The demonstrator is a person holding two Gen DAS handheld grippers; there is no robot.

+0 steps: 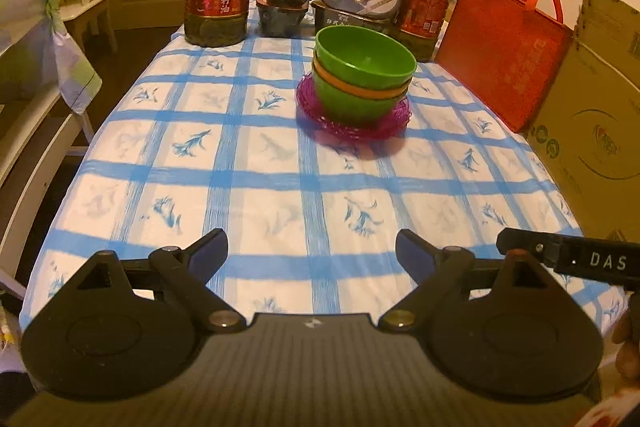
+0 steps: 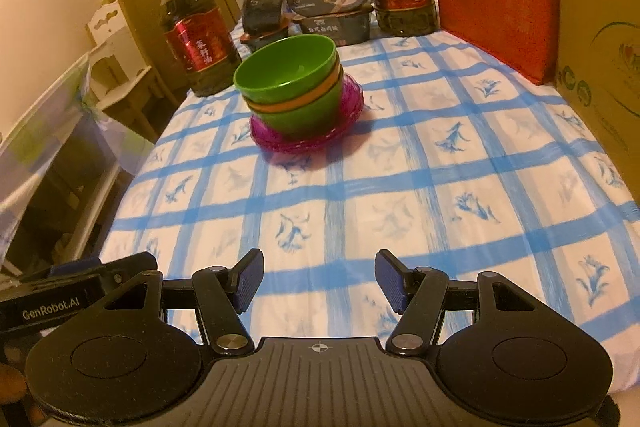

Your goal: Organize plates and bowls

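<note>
Nested bowl stack (image 1: 362, 79) (green, orange, green) atop purple plates (image 1: 352, 125), mid-tablecloth (image 1: 260, 187). Left gripper (image 1: 311, 251), right gripper (image 2: 319, 281): jaws spread, empty, near table edge.

A: How was the left hand-held gripper (image 1: 312, 251) set?

B: Its jaws stood wide apart with nothing between them, low over the near end of the counter (image 1: 280, 187).

A: And the right hand-held gripper (image 2: 319, 281)?

B: Likewise spread and holding nothing, just beside the left one at that same near end of the counter.
</note>
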